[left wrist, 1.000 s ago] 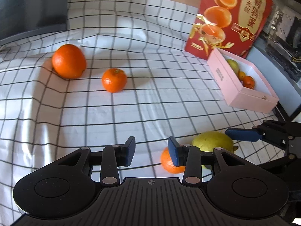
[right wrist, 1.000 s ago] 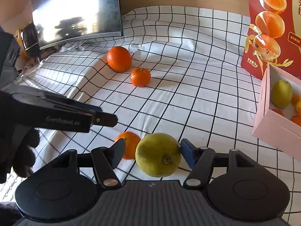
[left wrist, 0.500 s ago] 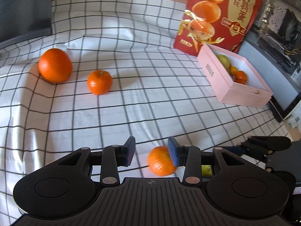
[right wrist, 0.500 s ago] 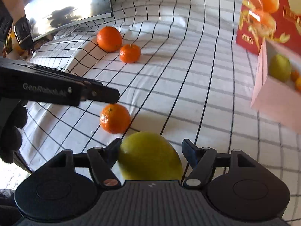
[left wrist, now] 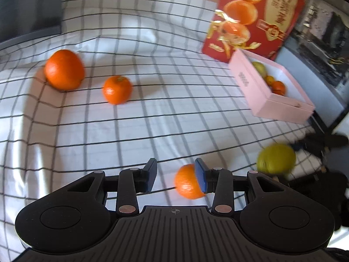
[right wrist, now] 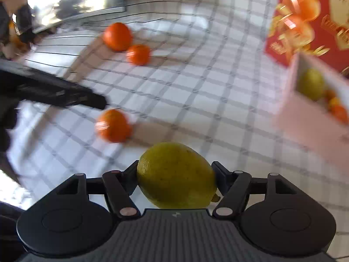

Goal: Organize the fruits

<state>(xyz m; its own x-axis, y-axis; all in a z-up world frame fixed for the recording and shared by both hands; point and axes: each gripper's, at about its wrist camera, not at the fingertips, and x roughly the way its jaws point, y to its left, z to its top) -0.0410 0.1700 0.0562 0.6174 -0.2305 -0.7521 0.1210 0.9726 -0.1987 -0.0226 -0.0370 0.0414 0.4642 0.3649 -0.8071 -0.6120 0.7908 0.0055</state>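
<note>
- The right gripper (right wrist: 175, 175) has its fingers closed on the lemon (right wrist: 177, 175), one pad on each side of its middle; seen from the left wrist, the lemon (left wrist: 276, 159) appears off the cloth, though blur makes that uncertain
- The left gripper (left wrist: 175, 175) has its fingers spread apart and grips nothing; a small orange (left wrist: 188, 181) lies on the checked cloth (left wrist: 152, 100) right against the inner face of its right finger
- Two more fruits sit well apart from both grippers on the far side of the cloth: a large orange (left wrist: 64, 69) and, near it, a second small orange (left wrist: 117, 89)
- The pink box (left wrist: 267, 99) stands on the right before a red carton (left wrist: 253, 17) and already holds a lemon and a few small oranges
- The lemon looks firm and fairly light, with a waxy rind that could slide; a hold across the wide belly, as now, seems safest, since the tapered ends would squirt out
- The small orange is likely softer and would bruise or roll on the loose cloth, so it probably wants centring between the pads and a gentle squeeze
</note>
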